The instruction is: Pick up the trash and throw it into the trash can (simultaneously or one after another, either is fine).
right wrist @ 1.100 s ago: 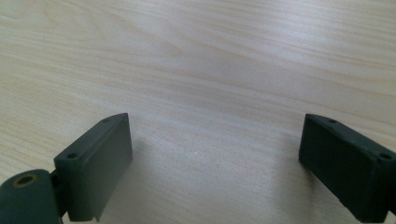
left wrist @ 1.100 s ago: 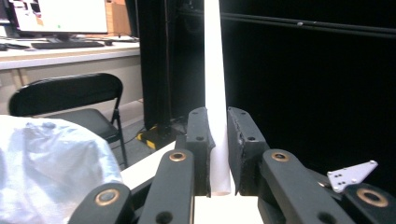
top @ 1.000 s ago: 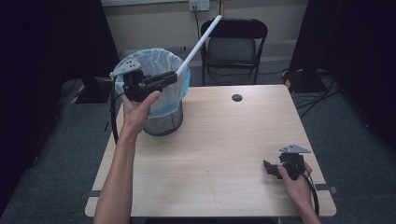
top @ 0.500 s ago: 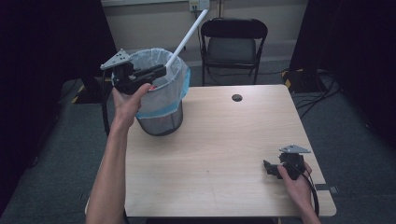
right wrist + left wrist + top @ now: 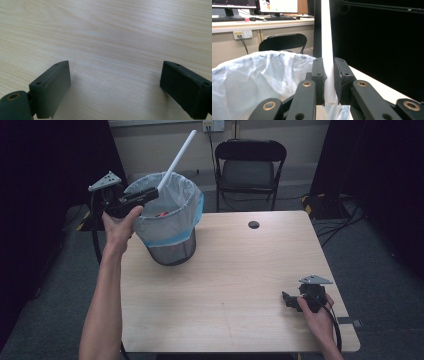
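We are holding a white tube over the bin.

Our left gripper (image 5: pixel 328 82) is clamping the white tube (image 5: pixel 176 155), which is sticking up past the jaws above the lined bin (image 5: pixel 170 227); dropping it in looks left to do. Our right gripper (image 5: pixel 291 301) is resting wide apart and empty on the table (image 5: pixel 230 270).

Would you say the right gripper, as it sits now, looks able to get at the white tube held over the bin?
Probably not from there. The right gripper rests open at the table's near right corner, while the white tube is clamped in the left gripper above the lined bin at the far left; the way is free but long.
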Action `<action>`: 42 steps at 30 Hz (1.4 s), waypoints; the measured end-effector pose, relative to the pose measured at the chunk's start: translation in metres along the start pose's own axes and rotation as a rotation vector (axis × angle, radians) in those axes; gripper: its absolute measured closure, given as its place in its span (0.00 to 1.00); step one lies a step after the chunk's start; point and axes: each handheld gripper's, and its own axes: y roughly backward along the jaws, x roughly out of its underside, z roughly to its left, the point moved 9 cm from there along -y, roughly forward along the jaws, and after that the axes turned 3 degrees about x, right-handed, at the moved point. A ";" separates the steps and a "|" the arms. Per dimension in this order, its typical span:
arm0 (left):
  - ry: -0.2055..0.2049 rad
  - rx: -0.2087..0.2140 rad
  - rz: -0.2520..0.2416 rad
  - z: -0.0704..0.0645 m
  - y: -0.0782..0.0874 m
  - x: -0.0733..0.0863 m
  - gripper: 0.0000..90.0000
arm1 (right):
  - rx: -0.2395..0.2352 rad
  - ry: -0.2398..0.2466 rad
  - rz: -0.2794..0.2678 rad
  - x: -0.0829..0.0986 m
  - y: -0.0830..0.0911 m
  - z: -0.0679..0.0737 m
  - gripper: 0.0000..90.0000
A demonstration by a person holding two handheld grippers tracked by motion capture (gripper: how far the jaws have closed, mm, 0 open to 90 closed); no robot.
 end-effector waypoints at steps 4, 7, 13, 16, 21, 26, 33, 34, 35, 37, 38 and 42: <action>0.014 -0.014 -0.003 0.008 0.003 0.003 0.89 | 0.000 0.000 0.000 0.000 0.000 0.000 0.10; 0.037 -0.010 -0.001 0.013 0.005 0.007 0.88 | 0.000 0.000 0.000 0.000 0.000 0.000 0.10; 0.046 -0.031 0.008 0.017 0.005 0.010 0.81 | 0.001 0.000 0.000 0.000 0.000 0.000 0.10; 0.038 -0.035 0.015 0.015 0.005 0.010 0.77 | 0.000 0.000 0.000 0.000 0.000 0.000 0.10; 0.024 -0.032 0.010 0.012 0.004 0.009 0.52 | 0.000 0.000 0.000 0.000 0.000 0.000 0.10; 0.015 -0.043 0.024 0.010 0.002 0.010 0.39 | 0.000 0.000 0.000 0.000 0.000 0.000 0.10; 0.006 -0.045 0.030 0.002 0.001 0.011 0.28 | 0.000 -0.001 0.001 0.000 0.000 0.000 0.10; 0.006 -0.051 0.034 0.001 0.002 0.011 0.25 | 0.000 0.000 0.000 0.000 0.000 0.000 0.10; 0.004 -0.053 0.032 -0.002 0.003 0.011 0.25 | 0.000 0.000 0.000 0.000 0.000 0.000 0.10; -0.001 -0.046 0.041 -0.008 0.004 0.012 0.21 | 0.000 0.000 0.000 0.000 0.000 0.000 0.10; -0.003 -0.046 0.045 -0.011 0.005 0.013 0.19 | 0.000 0.000 0.000 0.000 0.000 0.000 0.10; -0.026 -0.032 0.060 -0.024 0.007 0.023 0.18 | 0.000 0.000 0.000 0.000 0.000 0.000 0.10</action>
